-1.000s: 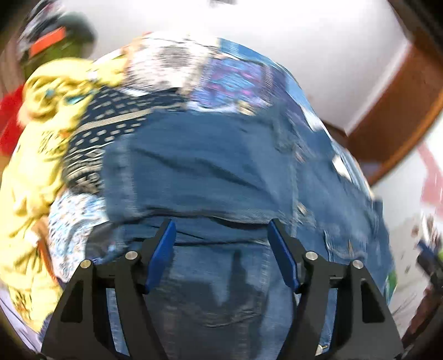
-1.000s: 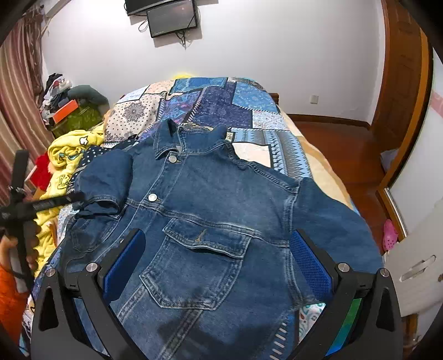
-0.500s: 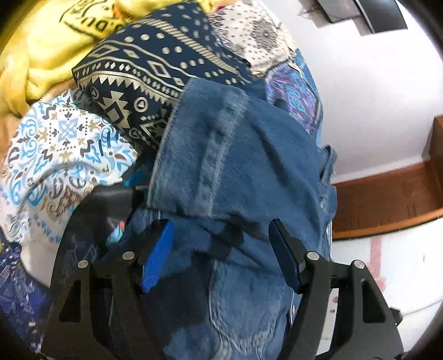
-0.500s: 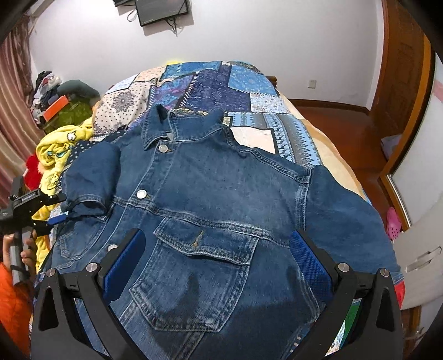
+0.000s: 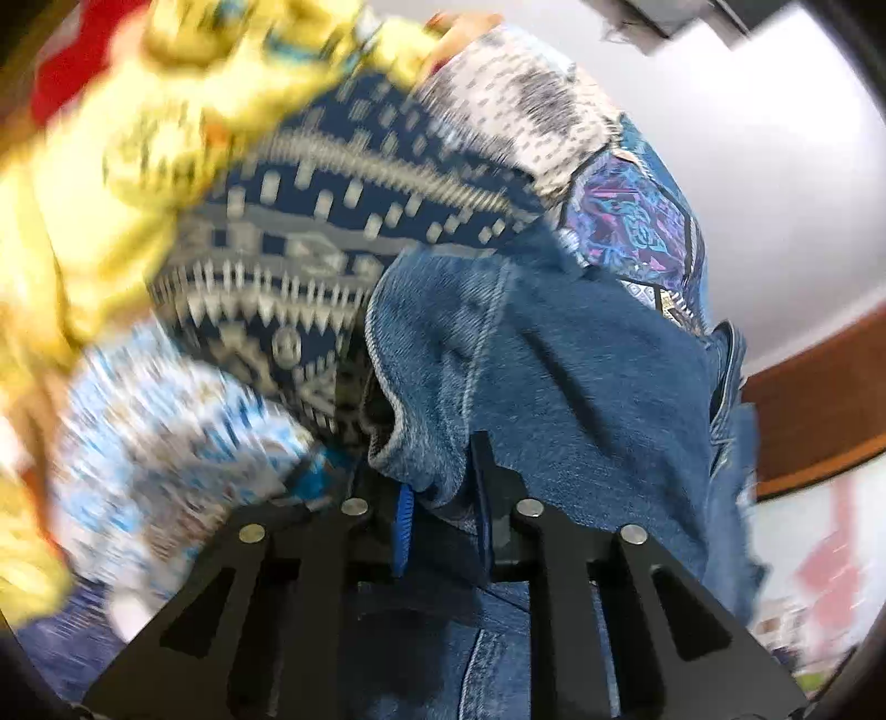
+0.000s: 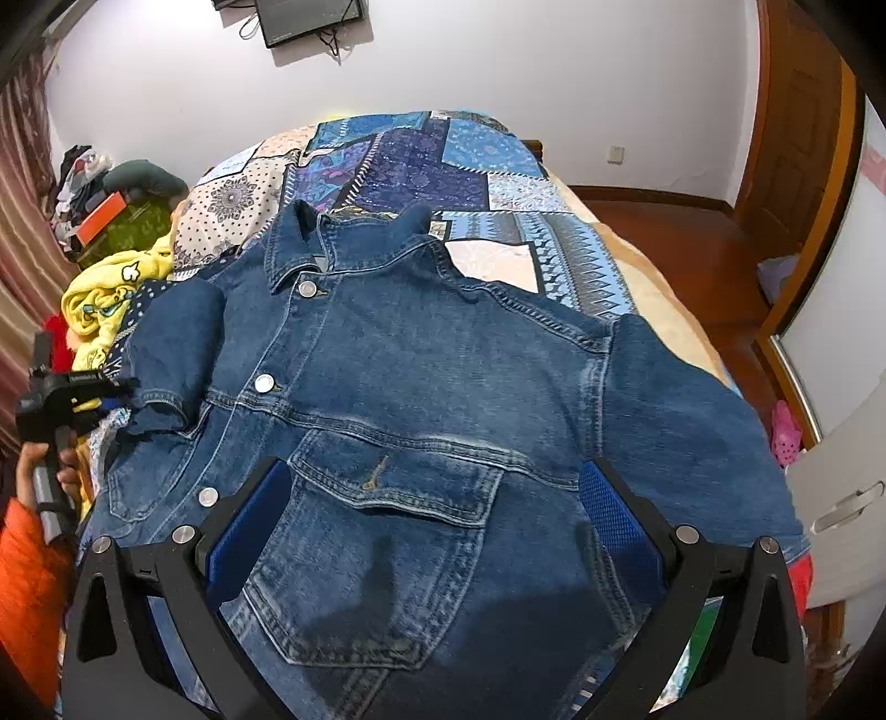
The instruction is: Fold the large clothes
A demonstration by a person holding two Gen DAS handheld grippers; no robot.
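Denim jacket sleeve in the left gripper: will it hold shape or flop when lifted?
Probably droops: the sleeve already lies folded over. The jacket looks thick, so likely heavy; the left gripper may need a firm pinch.

Bedroom in a home, as I read it: bed with patchwork quilt [image 6: 421, 160], wall-mounted screen [image 6: 313, 19], wooden door [image 6: 797, 138], curtain [image 6: 22, 221], heap of clothes [image 6: 94, 183] in the corner.

Left view's left half: motion-blurred; yellow garment [image 5: 111, 183] and quilt [image 5: 310, 266] patterns smeared.
Sleeve cuff [image 5: 437, 432]: its edge is hidden between the left tool [image 5: 443, 523] pads.
Denim jacket [image 6: 443, 387] hem: cut off by the bottom edge behind the right tool [image 6: 437, 526].
Wall screen [image 6: 310, 19]: cropped at top.
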